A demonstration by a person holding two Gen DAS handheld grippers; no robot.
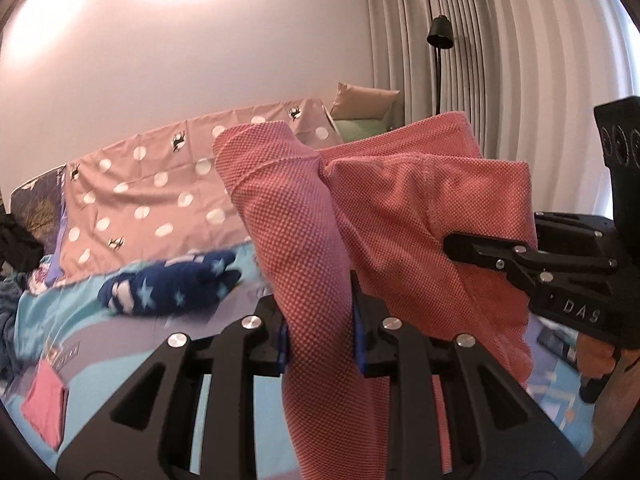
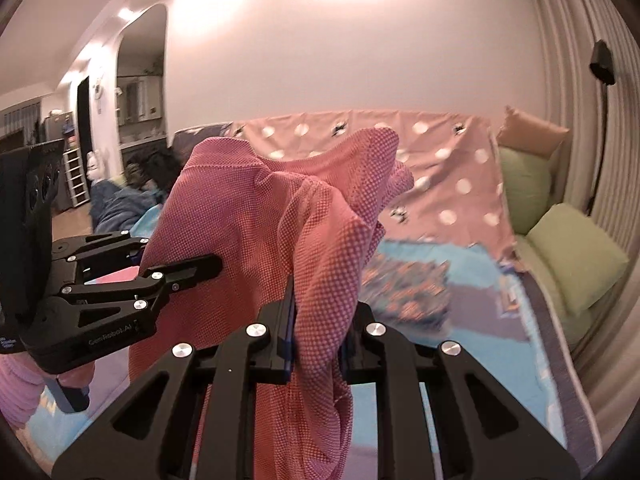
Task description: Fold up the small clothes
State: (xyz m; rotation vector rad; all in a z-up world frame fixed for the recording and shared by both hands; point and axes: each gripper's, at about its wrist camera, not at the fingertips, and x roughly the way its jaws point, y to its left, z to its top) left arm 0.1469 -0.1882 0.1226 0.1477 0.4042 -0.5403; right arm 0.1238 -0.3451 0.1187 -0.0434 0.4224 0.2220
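A coral-pink mesh garment [image 1: 400, 216] hangs in the air between both grippers, above the light blue bedspread [image 1: 224, 324]. My left gripper [image 1: 320, 324] is shut on one bunched edge of it, which drapes down between the pads. In the left wrist view the right gripper [image 1: 476, 248] comes in from the right and pinches the garment's other side. The right wrist view shows my right gripper [image 2: 318, 332] shut on a fold of the same garment [image 2: 256, 224]. There the left gripper [image 2: 188, 270] clamps the cloth at the left.
A navy star-print garment [image 1: 168, 284] and a flat pink cloth [image 1: 44, 404] lie on the bedspread. A pink polka-dot sheet [image 1: 160, 200] covers the back. An orange-patterned piece [image 2: 408, 288] lies on the bed; green cushions [image 2: 576, 256] sit right. A black floor lamp [image 1: 438, 40] stands by the curtains.
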